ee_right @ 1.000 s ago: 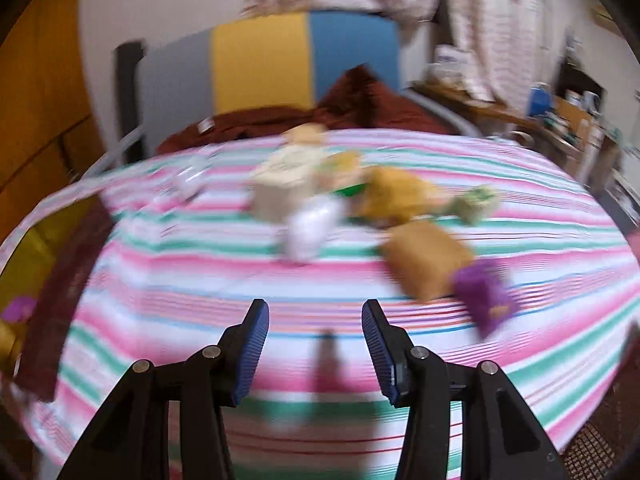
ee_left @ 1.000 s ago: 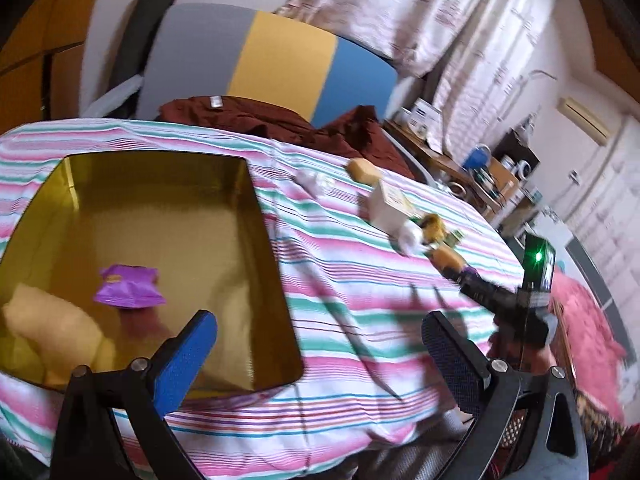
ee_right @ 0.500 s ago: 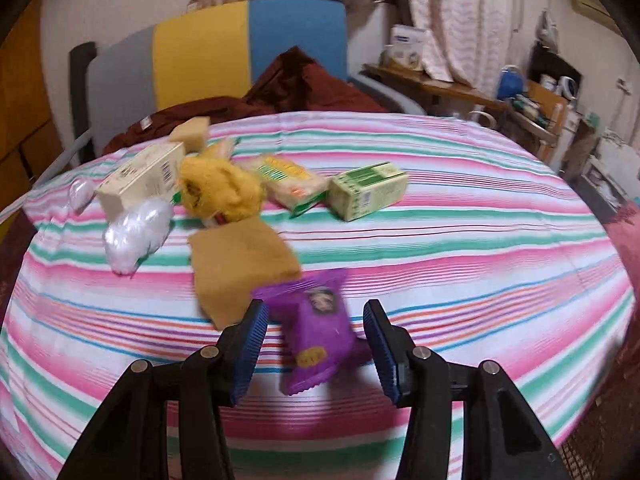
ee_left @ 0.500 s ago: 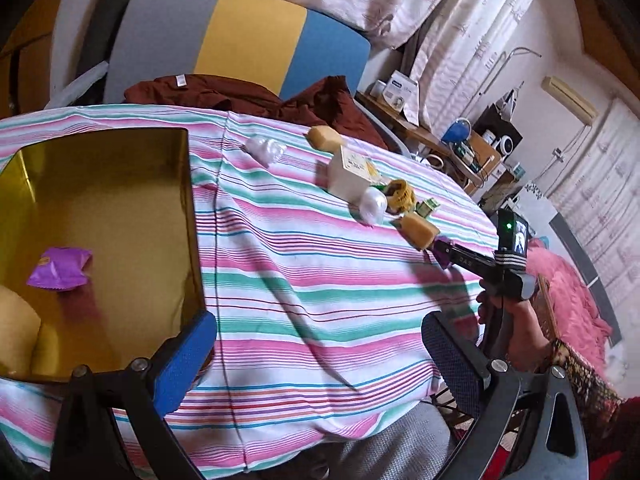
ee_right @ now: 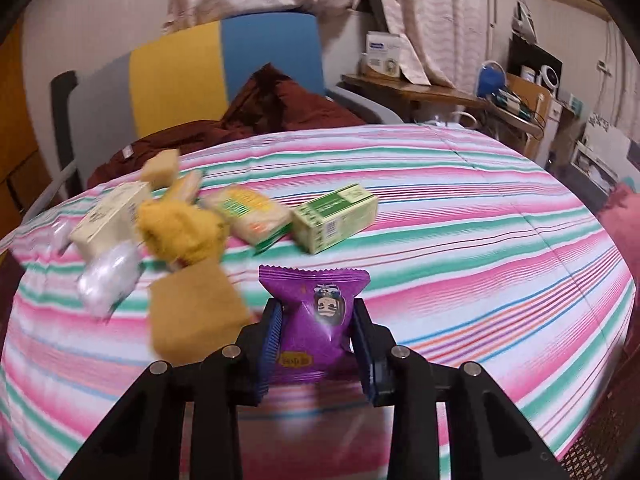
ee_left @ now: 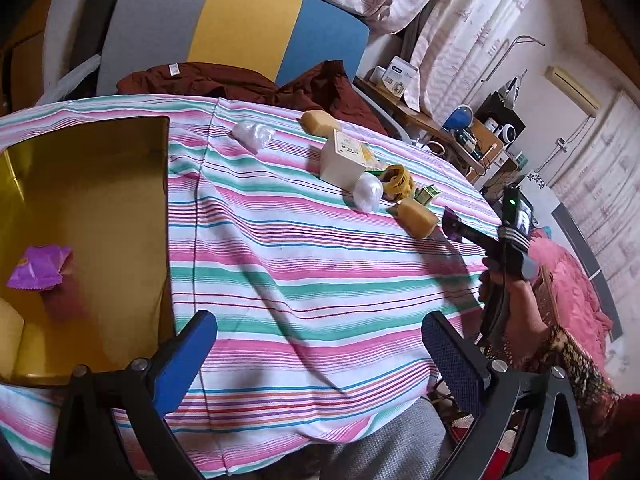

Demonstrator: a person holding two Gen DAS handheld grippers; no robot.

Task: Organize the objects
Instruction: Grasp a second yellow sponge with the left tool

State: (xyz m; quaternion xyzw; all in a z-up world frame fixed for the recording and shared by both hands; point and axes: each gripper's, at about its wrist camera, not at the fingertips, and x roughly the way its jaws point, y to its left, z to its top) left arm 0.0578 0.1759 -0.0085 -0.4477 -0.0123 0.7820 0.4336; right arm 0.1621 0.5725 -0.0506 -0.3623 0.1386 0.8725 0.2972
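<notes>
**Right claw clamps the purple packet at the near edge of the table**

The right claw (ee_right: 316, 334) points forward and downward over the striped table (ee_right: 460, 240), its two blue pads pressed against both sides of a purple snack packet (ee_right: 316, 312), which bulges between them. The packet stands upright in the grip, its serrated top edge away from the camera, just beside a tan sponge block (ee_right: 192, 312). From the left wrist view the person's right hand (ee_left: 508, 292) wraps the handle, holding the tool out over the table's right edge with the packet at its tip.

The left claw (ee_left: 320, 344) hangs low over the near side of the table, jaws wide apart with nothing between them. To its left sits a gold tin (ee_left: 80, 184), and inside it lies a second purple packet (ee_left: 38, 266).

Farther back on the table cluster a cream box (ee_left: 344, 156), a yellow plush toy (ee_right: 180, 232), a green carton (ee_right: 336, 216) and a clear wrapped lump (ee_right: 108, 276).
</notes>
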